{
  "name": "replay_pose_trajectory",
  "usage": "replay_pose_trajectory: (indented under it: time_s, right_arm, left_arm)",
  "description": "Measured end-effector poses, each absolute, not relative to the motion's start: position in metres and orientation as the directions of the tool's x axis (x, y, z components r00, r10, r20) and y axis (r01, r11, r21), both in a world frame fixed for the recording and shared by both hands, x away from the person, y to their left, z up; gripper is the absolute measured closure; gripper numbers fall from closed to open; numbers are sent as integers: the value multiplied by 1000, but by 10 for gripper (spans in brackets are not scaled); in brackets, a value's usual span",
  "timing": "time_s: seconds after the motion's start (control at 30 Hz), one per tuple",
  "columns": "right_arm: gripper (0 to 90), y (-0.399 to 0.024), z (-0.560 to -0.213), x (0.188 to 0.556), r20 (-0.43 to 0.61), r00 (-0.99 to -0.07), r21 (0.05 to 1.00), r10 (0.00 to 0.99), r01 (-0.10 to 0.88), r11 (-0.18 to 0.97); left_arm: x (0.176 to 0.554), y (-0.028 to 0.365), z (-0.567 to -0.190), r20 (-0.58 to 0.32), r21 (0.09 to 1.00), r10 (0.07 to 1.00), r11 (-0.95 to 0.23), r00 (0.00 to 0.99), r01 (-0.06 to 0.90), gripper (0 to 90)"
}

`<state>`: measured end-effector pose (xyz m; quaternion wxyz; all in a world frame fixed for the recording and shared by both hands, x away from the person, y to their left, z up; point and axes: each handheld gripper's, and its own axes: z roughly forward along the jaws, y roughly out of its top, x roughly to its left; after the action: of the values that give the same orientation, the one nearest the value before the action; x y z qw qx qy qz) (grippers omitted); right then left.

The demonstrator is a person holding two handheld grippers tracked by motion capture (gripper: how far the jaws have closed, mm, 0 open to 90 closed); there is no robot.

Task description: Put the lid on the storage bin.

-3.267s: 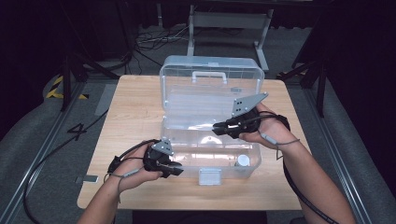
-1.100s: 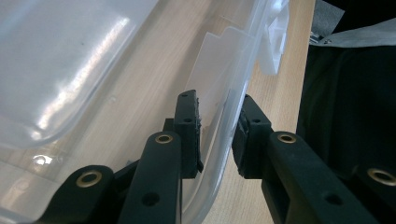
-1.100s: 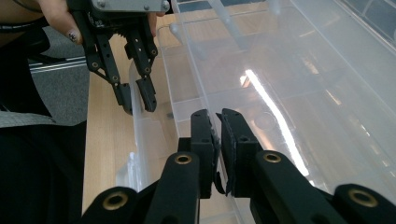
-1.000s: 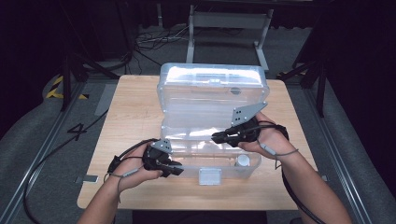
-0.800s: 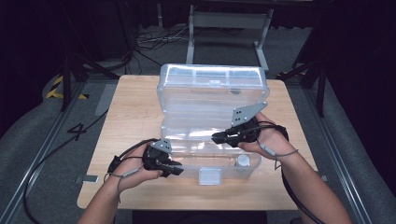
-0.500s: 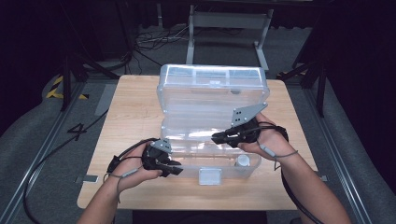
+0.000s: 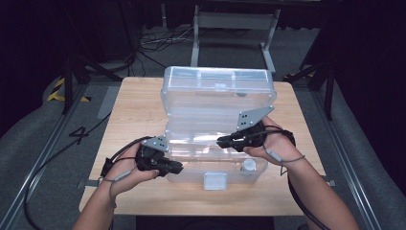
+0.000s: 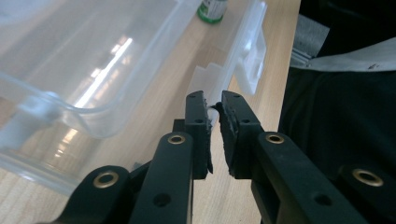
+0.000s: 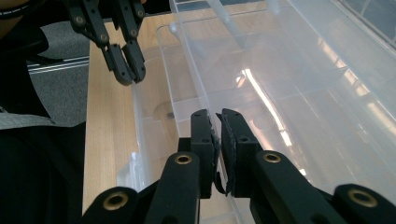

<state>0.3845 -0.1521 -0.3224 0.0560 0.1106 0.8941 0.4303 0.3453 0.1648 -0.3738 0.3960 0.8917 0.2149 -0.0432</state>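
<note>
L gripper sits at the box's front-left corner, held in the L hand low at the table's near edge. In the left gripper view its jaws are nearly together, w/ the thin front rim of the box running between the pads; they've just been closing, and the pads look to be pinching that rim, tho the contact is partly hidden. A white latch sits farther along the same rim, and a small green-and-white bottle stands inside the box near its far end in that view.

Box is clear plastic, mid-table, w/ the lid hinged at the back and tilted up over the tub, partway between open and shut. In the high view the latch is at the middle of the front wall, and the bottle is in the tub's front-right corner.

R gripper comes in from the right, held in the R hand, pointing left over the tub under the lid's front edge. In the right gripper view its jaws are pressed nearly together w/ a thin gap; can't tell if the lid edge is in it. Beyond them that view shows the L gripper at the box rim.
</note>
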Motion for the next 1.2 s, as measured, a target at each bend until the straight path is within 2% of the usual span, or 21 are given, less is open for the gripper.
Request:
replay_pose_trajectory:
  time_s: [0.3, 0.73, 1.2]
  right_arm:
    - [842, -152, -323, 384, -6, -969, 782, 248, 150, 605]
    - [839, -152, -323, 383, -10, -967, 783, 253, 150, 604]
    - [838, -152, -324, 381, -13, -966, 784, 257, 150, 603]
  left_arm:
    - [345, 171, -360, -230, 722, 356, -562, 906, 404, 896]
    - [343, 186, -329, -202, 805, 398, -453, 895, 382, 899]
    - [361, 195, -317, -230, 859, 485, -307, 844, 410, 899]
